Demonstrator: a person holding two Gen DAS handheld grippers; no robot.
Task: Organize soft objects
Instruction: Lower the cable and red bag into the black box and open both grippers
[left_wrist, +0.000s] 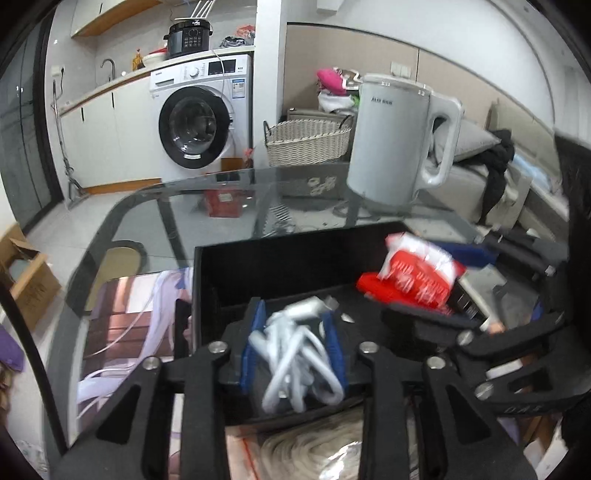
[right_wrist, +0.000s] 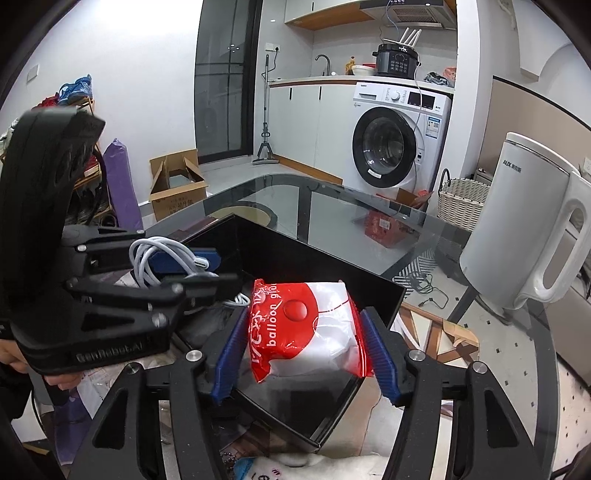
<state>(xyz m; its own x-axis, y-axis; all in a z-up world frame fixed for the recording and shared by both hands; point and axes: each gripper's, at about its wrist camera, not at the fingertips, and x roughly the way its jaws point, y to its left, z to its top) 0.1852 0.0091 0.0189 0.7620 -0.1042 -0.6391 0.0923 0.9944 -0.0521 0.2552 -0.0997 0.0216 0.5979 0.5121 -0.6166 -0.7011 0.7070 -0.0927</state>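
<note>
Left gripper (left_wrist: 295, 347): closed on a coiled white cable (left_wrist: 299, 363), blue pads pressing both sides; held over the near-left part of the black box (left_wrist: 221, 266).
Cable: bundled in loops, blurred in the left view; in the right view (right_wrist: 162, 258) clamped between the blue pads, plug end poking out toward the box.
Right gripper (right_wrist: 304, 350): closed on a red-and-white bag (right_wrist: 306, 328), pads against its two sides.
Bag: printed "balloon glue", puffy, held over the box's right half; seen from the left view (left_wrist: 417, 273) just beside the cable.
Box: open-topped, dark inside, standing on the glass table (left_wrist: 166, 218).
Kettle (left_wrist: 399, 140): white, upright on the table beyond the box, handle to the right.
Background: washing machine (left_wrist: 199, 118), wicker basket (left_wrist: 306, 142) on the floor.
</note>
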